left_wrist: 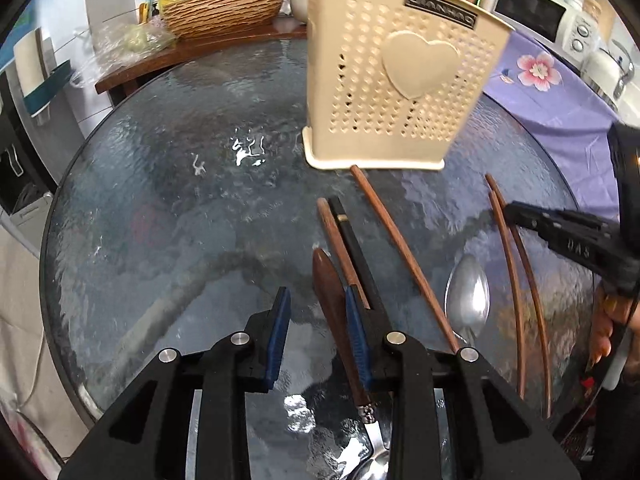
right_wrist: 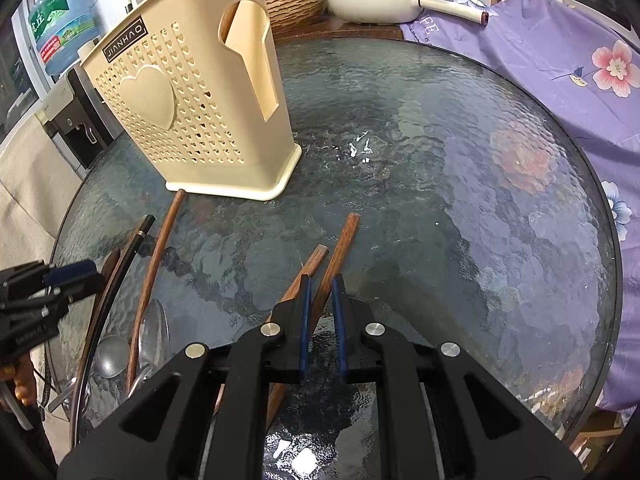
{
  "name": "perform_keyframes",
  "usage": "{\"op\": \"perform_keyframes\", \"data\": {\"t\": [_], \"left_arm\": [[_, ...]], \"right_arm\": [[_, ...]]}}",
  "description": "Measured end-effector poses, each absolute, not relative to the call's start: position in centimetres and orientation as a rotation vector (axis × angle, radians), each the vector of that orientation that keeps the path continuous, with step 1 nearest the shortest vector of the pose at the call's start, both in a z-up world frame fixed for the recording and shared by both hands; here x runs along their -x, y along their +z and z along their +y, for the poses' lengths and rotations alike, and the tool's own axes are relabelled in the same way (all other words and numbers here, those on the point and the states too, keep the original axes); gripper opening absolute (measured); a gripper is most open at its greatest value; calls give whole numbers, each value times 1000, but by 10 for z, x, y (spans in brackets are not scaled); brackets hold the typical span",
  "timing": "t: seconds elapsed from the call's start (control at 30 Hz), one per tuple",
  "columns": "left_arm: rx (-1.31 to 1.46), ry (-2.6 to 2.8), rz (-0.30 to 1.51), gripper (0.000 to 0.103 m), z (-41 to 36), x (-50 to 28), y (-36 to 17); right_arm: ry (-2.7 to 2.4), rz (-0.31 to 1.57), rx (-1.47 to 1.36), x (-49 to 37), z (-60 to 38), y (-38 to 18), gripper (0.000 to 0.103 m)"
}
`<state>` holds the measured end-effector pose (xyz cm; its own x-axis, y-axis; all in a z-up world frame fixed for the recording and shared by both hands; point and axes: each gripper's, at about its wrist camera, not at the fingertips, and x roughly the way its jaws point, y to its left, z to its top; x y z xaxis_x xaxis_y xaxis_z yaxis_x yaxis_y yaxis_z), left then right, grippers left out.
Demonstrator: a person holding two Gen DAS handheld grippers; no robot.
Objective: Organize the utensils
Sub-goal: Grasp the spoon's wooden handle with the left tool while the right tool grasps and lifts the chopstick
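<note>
A cream perforated utensil holder with a heart stands on the round glass table; it also shows in the right wrist view with one wooden stick inside. My left gripper is open, its jaws around the wooden handle of a spoon, beside a black chopstick and brown chopsticks. A metal spoon lies to the right. My right gripper is partly open, its jaws on either side of one of two brown chopsticks on the table, not clamping it.
A purple floral cloth covers the table's right side. A woven basket and a white pan sit on the wooden counter behind. More spoons lie at the table's near left edge.
</note>
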<state>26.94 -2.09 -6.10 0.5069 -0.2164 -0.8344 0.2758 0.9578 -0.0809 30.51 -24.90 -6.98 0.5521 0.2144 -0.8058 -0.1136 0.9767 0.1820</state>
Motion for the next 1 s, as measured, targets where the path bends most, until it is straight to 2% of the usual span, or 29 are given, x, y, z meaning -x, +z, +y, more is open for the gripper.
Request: {"op": "perform_keyframes", "data": {"t": [0.2,0.3,1.0], "left_arm": [[-134,-272,1004,25,-33,-268,-68],[-146,-264,1006,19,-36,-271,-68],[-14,-211,924,15,-18,-302,-47]], "right_arm": [[184,985,-116,-308,-246,-69,11],[184,992,-117,-310,-242,-69,11],[216,937,-343,-316,-267,-67,7]]}}
